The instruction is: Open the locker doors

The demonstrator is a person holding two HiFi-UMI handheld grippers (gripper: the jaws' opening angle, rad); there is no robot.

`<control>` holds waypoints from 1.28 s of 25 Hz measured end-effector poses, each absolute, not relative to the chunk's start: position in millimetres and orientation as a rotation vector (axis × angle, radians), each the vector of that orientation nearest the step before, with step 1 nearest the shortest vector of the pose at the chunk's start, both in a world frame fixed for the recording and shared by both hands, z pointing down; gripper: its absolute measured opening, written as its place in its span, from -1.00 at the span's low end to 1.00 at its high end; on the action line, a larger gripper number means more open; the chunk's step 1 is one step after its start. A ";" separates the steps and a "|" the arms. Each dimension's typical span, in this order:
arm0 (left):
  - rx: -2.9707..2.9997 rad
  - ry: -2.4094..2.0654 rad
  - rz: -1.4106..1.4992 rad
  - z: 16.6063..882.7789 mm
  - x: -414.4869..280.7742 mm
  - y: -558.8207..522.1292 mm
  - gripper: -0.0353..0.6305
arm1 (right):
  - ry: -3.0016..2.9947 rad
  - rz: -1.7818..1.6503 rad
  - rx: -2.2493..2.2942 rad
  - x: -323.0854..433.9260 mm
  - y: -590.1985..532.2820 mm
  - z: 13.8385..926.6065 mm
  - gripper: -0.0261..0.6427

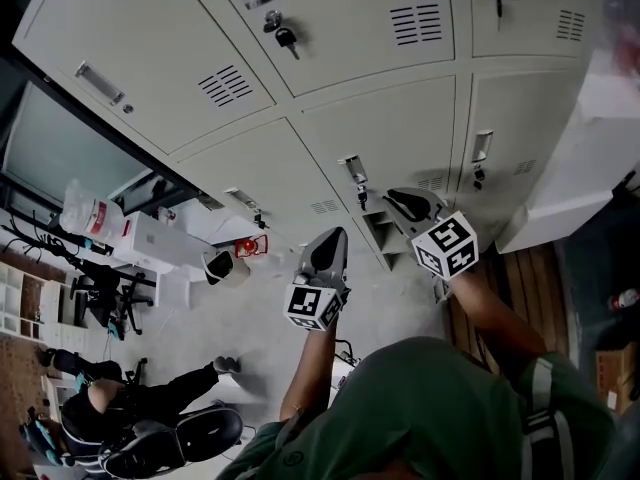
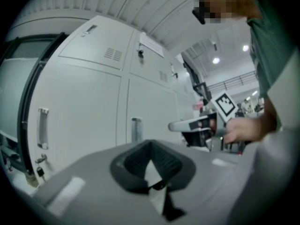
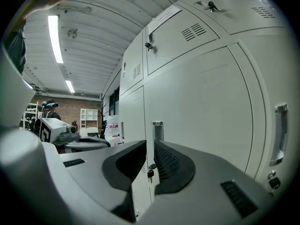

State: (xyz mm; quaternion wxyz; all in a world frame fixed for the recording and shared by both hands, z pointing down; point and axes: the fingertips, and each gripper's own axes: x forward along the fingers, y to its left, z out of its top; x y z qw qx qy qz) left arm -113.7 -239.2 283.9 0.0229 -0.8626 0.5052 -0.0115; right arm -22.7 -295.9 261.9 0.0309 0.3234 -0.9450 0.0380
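- The bank of grey lockers [image 1: 225,33] fills the wall ahead. Every door in sight sits flush and closed, so the opening looks not yet begun.
- The lower door [image 1: 400,128] faces the person most squarely. Both tools are raised toward it, which suggests it is the first target.
- The right gripper [image 3: 150,149] is held level and close to that door. Its jaws are drawn almost together, with only a thin slit between them and nothing in it. It seems aimed so the slit lines up with the pull.
- The left gripper [image 2: 150,143] hangs lower and farther from the lockers. Its jaw tips meet and it holds nothing, so it is probably kept back to leave the other room.
- The door's upright handle [image 3: 157,127] shows just beyond the right jaws, not touched. The jaws would have to part before they could hook it.
- A small key [image 3: 150,173] dangles from the lock below the handle. Whether the lock is turned cannot be told.
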 end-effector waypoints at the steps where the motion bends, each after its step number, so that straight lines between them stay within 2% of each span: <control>1: -2.670 1.561 -0.040 283.4 -112.6 -239.5 -0.93 | -2.914 0.114 0.997 -22.7 -296.1 260.7 -0.78; 32: -2.622 1.635 -0.063 287.9 -118.1 -225.4 -0.93 | -2.913 0.113 0.949 -30.3 -285.1 270.1 -0.78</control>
